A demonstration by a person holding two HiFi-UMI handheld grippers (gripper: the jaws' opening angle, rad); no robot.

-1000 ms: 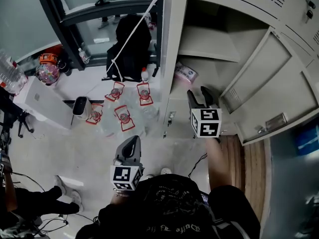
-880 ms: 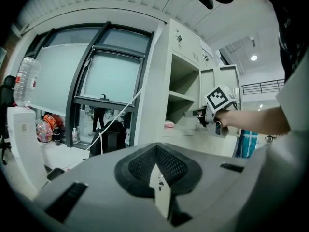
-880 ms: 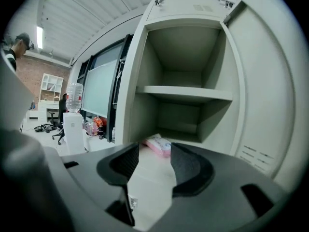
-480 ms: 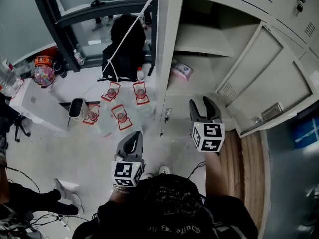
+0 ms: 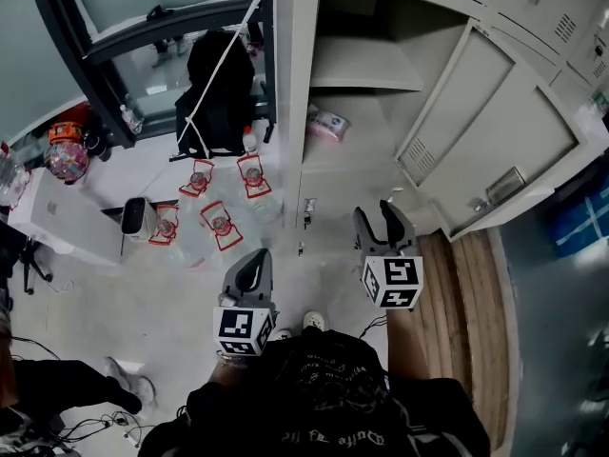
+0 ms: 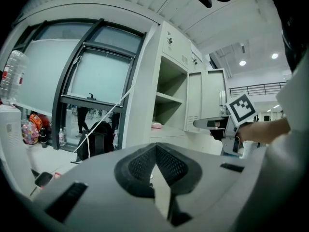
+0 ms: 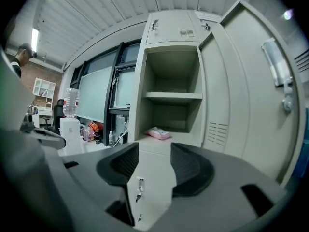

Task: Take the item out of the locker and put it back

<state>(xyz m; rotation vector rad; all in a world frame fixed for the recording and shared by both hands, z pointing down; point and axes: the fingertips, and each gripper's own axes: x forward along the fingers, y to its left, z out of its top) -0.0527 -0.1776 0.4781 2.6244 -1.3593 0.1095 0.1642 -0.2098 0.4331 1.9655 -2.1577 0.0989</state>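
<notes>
item: we see the pink packet (image 5: 328, 125) lying flat on the open locker (image 5: 366, 160) floor | bearing: straight ahead of the right tongs (image 5: 383, 219), well apart | long axis: we judge crosswise to our reach | right tongs: apart, empty, nearer | left tongs (image 5: 254, 272): together, empty, farther back
</notes>
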